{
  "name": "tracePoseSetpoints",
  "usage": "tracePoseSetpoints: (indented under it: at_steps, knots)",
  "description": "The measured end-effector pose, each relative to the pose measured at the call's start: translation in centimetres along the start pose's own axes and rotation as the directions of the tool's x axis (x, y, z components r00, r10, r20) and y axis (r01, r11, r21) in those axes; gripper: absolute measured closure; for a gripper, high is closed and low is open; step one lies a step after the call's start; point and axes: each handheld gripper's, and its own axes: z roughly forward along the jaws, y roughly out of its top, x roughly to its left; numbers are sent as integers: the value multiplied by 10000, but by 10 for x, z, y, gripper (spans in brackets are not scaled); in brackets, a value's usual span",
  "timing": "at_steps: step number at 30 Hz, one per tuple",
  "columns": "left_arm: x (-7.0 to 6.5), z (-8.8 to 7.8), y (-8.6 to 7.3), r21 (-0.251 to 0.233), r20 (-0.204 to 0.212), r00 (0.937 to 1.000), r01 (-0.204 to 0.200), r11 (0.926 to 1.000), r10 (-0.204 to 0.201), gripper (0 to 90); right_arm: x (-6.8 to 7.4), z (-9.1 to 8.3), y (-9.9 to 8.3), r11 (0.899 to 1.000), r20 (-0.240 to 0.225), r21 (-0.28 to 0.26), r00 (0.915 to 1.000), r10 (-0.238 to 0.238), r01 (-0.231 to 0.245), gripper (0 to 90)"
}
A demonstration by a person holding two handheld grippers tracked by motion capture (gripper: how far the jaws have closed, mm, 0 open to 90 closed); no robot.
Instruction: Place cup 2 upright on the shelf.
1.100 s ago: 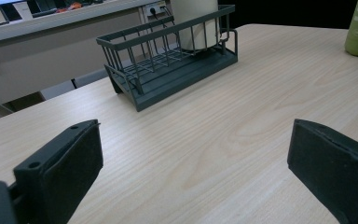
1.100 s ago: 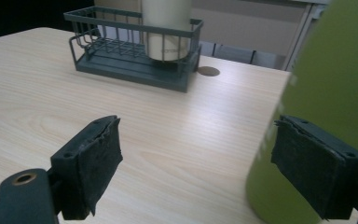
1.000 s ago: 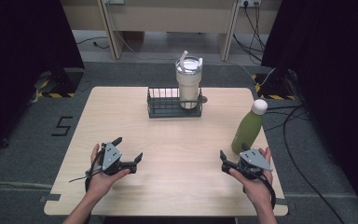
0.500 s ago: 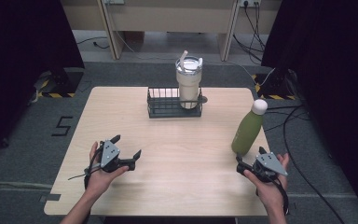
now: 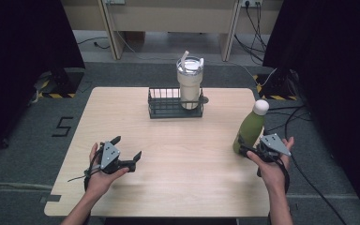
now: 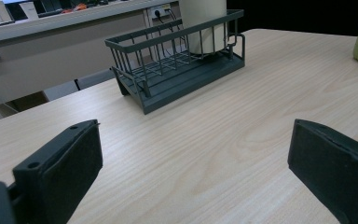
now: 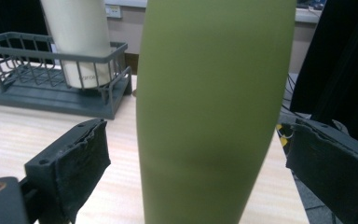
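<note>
The tabletop (image 5: pixel 122 117) is pale wood and it is the biggest thing here. Near the middle of its far edge sits a dark wire basket (image 5: pixel 168 104). A tall cream cup (image 5: pixel 190 84) with a clear lid and a straw stands in the right end of the basket.

A green bottle (image 5: pixel 250 129) with a white cap stands upright near the right edge of the tabletop, closer to the near side than the far side. It is well apart from the basket.

The right gripper (image 5: pixel 247 152) is held in a hand at the right edge, just beside the foot of the bottle. Its jaws have just been opening. In the right gripper view the bottle (image 7: pixel 205 112) stands between the two black jaws, with a gap on each side, so the pads do not press on it.

The left gripper (image 5: pixel 129 152) is held in a hand near the near left corner of the tabletop. Its jaws stand wide apart with only bare wood between them. In the left gripper view it points toward the basket (image 6: pixel 177 70) far off.
</note>
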Motion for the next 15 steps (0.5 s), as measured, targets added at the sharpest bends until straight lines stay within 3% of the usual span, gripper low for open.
tracePoseSetpoints:
  at_steps: [7,15]
  knots:
    - [4,1,-1,57,-104,9998,183,9998,-183,23,1,9,6,10000,46,-55,10000,-10,10,57]
    - [0,4,-2,156,24,9999,150,9998,-151,24,1,8,13,9994,158,-329,9998,-86,91,60]
